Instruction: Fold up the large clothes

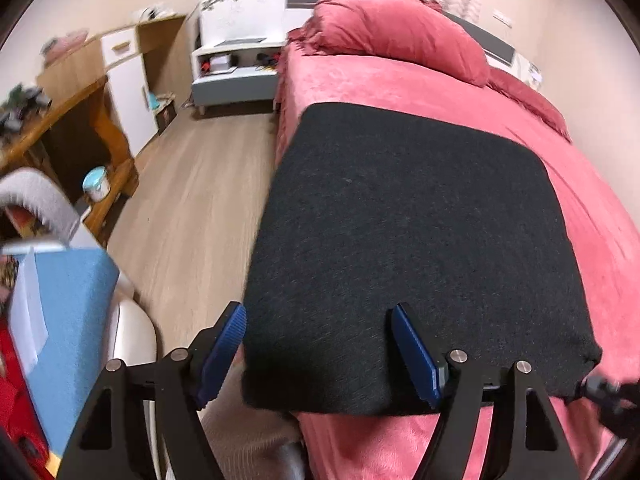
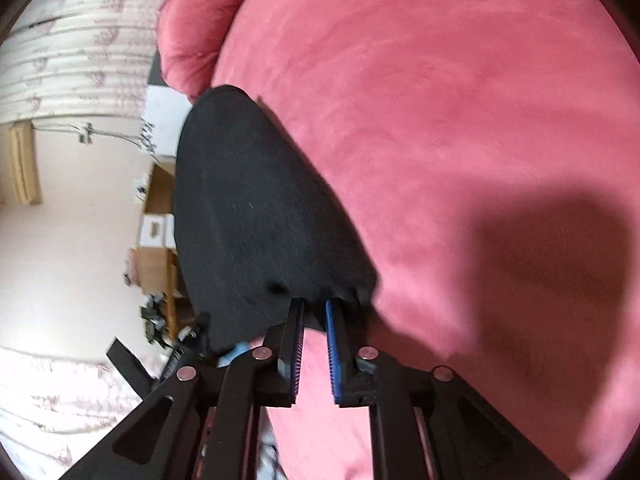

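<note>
Dark folded garment [image 1: 408, 248] lying flat on the pink bedspread [image 1: 592, 216], near the bed's foot, below a pink pillow [image 1: 396, 32]; left gripper [image 1: 318, 320] with jaws wide apart, straddling the garment's near left corner without pressing it; right gripper [image 2: 314, 306] with jaws nearly together, pinching the garment's near edge [image 2: 260, 216].

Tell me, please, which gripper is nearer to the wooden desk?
Left. The left gripper sits at the black garment's corner on the desk's side of the bed; the right gripper is at the garment's other near corner.
</note>
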Demonstrator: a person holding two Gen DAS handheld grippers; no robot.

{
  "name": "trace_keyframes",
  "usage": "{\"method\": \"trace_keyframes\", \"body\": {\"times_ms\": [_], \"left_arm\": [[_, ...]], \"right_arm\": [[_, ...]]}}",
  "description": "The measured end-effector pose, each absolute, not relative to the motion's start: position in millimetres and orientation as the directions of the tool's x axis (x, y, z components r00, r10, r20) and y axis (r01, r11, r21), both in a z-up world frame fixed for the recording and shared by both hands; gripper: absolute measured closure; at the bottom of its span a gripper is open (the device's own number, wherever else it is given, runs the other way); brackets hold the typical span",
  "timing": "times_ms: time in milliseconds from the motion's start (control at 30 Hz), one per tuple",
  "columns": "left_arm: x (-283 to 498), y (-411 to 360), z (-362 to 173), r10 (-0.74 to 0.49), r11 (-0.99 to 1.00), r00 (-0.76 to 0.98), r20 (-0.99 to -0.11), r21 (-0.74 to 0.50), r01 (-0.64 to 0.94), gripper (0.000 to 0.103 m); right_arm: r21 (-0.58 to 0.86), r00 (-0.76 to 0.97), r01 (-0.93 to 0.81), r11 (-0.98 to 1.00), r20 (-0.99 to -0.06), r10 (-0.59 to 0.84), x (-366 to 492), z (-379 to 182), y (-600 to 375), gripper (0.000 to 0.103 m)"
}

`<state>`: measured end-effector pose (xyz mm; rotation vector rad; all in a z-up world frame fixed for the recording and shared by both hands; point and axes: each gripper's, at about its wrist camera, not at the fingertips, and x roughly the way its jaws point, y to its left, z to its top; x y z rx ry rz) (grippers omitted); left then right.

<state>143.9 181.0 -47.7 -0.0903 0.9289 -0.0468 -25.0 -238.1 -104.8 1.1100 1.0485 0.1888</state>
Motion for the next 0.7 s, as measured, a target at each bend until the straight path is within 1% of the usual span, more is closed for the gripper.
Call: {"method": "trace_keyframes", "body": {"times_ms": [67,100,200,233,300,367,400,433,500,533,567,667,700], "left_arm": [[138,191,-46,-0.091,0.988,0.597,-0.797,-0.15,-0.049,0.027],[134,194,-45,-0.097,0.984,0.598,-0.796,-0.169,-0.064,0.027],[122,189,-41,-0.135,0.974,0.597,-0.791,-0.218,-0.068,0.027],[119,185,-39,-0.133,0.976,0.597,-0.791,-0.211,-0.063,0.026],[111,172,-30,-0.117,0.985,0.602,-0.79,-0.172,-0.034,0.026],[103,160,-21,-0.121,0.989,0.612,-0.782,-0.15,0.004,0.022],[97,152,-15,-0.113,0.992,0.623,-0.774,-0.126,0.024,0.015],[93,150,-11,-0.102,0.994,0.633,-0.768,-0.105,0.033,0.009],[82,142,-2,-0.057,0.998,0.669,-0.741,-0.039,0.042,0.005],[77,139,2,-0.033,0.999,0.682,-0.73,-0.007,0.041,0.002],[73,137,5,-0.016,0.999,0.694,-0.72,0.018,0.042,0.001],[59,137,11,-0.004,0.998,0.711,-0.703,0.043,0.048,0.0],[55,138,13,-0.001,0.998,0.709,-0.705,0.045,0.046,0.0]], "right_arm": [[0.681,0.471,0.407,0.609,-0.728,0.499,-40,-100,-242,0.085],[0.645,0.471,0.405,0.648,-0.755,0.457,-44,-95,-247,0.085],[0.665,0.563,0.319,0.675,-0.706,0.429,-44,-71,-254,0.083],[0.669,0.586,0.279,0.689,-0.687,0.429,-40,-60,-249,0.079],[0.626,0.599,0.204,0.752,-0.688,0.411,-25,-41,-232,0.076],[0.549,0.61,0.116,0.828,-0.697,0.376,-17,-23,-209,0.07],[0.5,0.613,0.063,0.864,-0.702,0.361,-19,-13,-194,0.068],[0.453,0.613,0.026,0.891,-0.711,0.344,-24,-8,-183,0.064],[0.371,0.614,-0.031,0.928,-0.725,0.31,-27,0,-159,0.056],[0.345,0.614,-0.038,0.938,-0.732,0.295,-20,4,-152,0.049],[0.324,0.616,-0.037,0.945,-0.738,0.277,-23,4,-150,0.044],[0.289,0.63,-0.014,0.957,-0.741,0.233,-30,6,-141,0.035],[0.278,0.64,0.006,0.96,-0.739,0.21,-33,7,-142,0.033]]}}
